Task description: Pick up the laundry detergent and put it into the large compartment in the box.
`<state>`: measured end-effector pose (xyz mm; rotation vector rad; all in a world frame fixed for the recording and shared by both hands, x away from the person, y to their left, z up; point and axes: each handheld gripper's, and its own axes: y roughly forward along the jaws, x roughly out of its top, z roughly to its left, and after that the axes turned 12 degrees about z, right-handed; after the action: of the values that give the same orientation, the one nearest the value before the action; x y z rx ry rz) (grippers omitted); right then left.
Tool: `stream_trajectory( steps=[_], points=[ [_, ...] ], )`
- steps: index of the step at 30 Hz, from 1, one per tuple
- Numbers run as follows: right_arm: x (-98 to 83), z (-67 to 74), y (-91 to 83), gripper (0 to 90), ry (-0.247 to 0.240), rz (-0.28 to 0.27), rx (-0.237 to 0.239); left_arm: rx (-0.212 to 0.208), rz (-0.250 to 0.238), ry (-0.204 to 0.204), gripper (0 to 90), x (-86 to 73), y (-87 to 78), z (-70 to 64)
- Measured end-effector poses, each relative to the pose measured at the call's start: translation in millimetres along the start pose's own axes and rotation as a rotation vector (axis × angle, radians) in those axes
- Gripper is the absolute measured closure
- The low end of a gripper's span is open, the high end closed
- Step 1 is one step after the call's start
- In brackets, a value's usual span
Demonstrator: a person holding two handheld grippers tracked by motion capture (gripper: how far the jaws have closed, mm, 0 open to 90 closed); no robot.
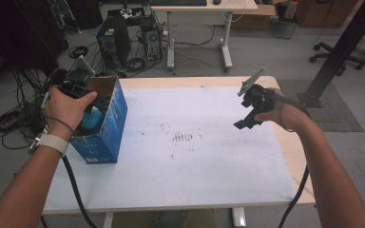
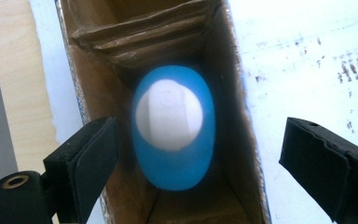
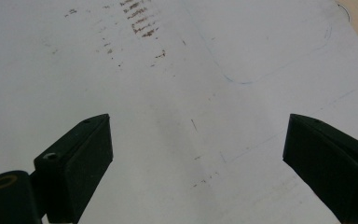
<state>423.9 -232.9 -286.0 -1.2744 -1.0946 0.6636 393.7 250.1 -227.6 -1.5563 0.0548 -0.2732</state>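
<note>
Left tongs (image 2: 196,158) hanging wide open over the open blue box (image 1: 105,124), jaws straddling its mouth, nothing gripped; blue bottle with white cap (image 2: 173,126) sitting inside the box. Right tongs (image 3: 198,163) spread wide, empty, hovering above the white-covered table (image 1: 195,156).

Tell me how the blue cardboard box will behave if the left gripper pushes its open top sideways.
The blue cardboard box stands tall on a narrow base near the table's left edge, so a high push probably tips it rather than slides it. Its thin walls likely flex. The blue object with a white round face inside may shift.
</note>
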Motion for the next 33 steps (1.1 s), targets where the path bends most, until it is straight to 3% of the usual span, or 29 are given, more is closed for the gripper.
stream_trajectory(
  steps=[9, 33],
  points=[
    [-0.5, 2.2, -2.5, 8.2, 0.001, -0.003, -0.003, -0.01, -0.003, 0.043, 11.7, -4.3, -15.4, -9.4],
    [0.5, 5.1, -4.6, 8.2, -0.005, -0.005, -0.007, -0.022, 0.082, 0.137, 12.4, -12.5, -39.0, -30.6]
  ],
)
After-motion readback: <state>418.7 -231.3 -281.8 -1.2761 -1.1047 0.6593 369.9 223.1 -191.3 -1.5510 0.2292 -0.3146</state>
